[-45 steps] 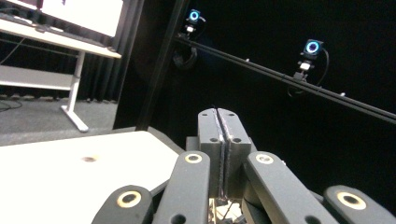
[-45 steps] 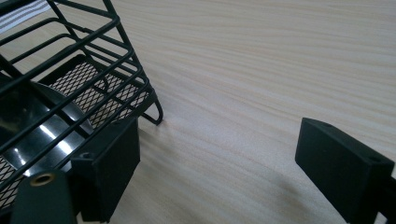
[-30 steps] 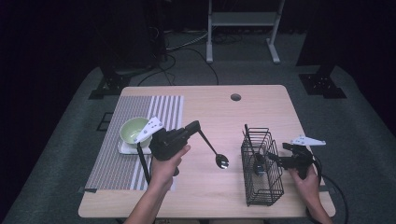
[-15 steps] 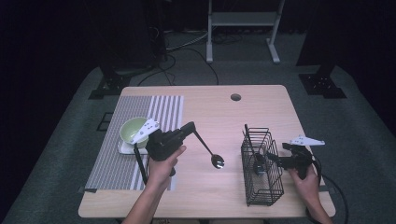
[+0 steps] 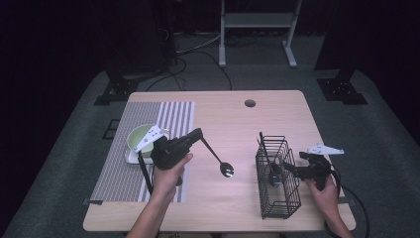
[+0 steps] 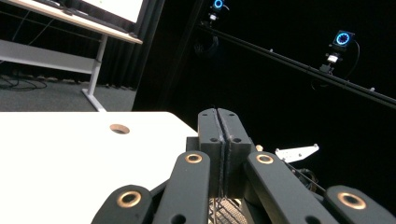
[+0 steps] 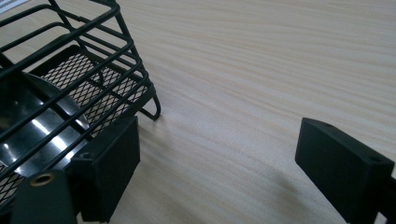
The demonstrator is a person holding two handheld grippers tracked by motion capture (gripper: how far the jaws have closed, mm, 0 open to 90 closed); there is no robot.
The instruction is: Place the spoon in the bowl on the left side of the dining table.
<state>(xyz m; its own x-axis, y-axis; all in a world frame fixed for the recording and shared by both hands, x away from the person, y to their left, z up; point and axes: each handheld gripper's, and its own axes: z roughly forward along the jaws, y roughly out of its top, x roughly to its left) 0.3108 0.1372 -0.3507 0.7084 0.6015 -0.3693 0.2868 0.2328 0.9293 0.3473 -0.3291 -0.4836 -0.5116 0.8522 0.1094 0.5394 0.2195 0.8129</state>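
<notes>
Transfer step: left gripper point(image 5: 198, 135), jaws pinched on a black-handled spoon point(image 5: 218, 159) held over the desk point(image 5: 277, 106), right gripper point(image 5: 292, 168), jaws spread, beside the wire basket point(image 5: 277, 181); next, likely carrying and lowering into it.

Your right gripper point(image 7: 219, 172) hangs low over the desk point(image 7: 261, 60) with its jaws spread wide and only bare wood grain between them. One jaw sits just beside the black wire basket point(image 7: 79, 84), near its foot. Inside the basket you can see a shiny black utensil point(image 7: 37, 135) lying against the mesh floor.
</notes>
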